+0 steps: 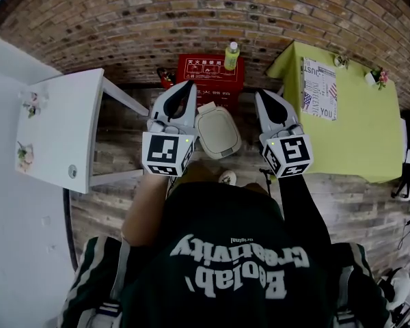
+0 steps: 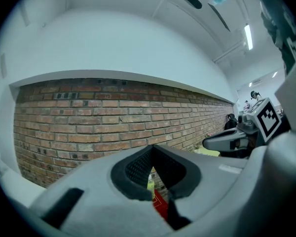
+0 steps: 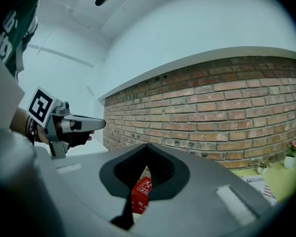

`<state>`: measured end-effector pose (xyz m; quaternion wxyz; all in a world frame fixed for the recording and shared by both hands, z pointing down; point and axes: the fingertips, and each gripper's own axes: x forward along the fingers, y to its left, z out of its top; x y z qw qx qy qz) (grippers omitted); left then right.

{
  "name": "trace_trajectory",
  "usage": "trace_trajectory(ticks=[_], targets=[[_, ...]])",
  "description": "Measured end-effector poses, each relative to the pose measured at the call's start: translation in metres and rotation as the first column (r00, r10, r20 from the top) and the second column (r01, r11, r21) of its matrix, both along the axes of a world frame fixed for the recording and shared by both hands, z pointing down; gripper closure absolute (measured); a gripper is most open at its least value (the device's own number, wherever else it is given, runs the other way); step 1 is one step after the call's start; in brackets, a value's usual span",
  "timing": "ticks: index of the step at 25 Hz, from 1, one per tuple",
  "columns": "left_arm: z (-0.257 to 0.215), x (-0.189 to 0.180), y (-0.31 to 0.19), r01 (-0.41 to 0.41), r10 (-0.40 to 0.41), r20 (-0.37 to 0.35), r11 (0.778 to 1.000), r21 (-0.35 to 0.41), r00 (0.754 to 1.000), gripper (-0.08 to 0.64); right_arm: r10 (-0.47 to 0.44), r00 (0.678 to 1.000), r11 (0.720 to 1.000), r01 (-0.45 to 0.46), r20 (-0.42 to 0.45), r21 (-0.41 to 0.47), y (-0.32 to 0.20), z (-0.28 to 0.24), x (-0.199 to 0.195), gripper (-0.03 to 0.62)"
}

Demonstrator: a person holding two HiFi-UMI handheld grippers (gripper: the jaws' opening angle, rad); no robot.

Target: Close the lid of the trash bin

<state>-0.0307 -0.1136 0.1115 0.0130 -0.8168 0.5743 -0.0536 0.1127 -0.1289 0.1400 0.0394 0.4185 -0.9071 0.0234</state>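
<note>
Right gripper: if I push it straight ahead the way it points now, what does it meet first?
Most likely the brick wall. The right gripper, shut and empty, points level at it; the red box sits lower, so the gripper should pass above it, though depth is unclear.

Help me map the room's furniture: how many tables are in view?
2. A white table stands at the left of the head view; a table with a lime-green cover stands at the right. Others may be hidden outside the frame.
</note>
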Motion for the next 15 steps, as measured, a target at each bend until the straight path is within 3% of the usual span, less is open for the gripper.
trace_trajectory(ticks=[15], targets=[[0.000,0.007,-0.011,-0.016,0.016,0.024,1.000,0.002,1.000,0.552,0.039,0.999,0.999,-0.039,0.014,-0.017,-0.018,0.008,0.007,0.580]])
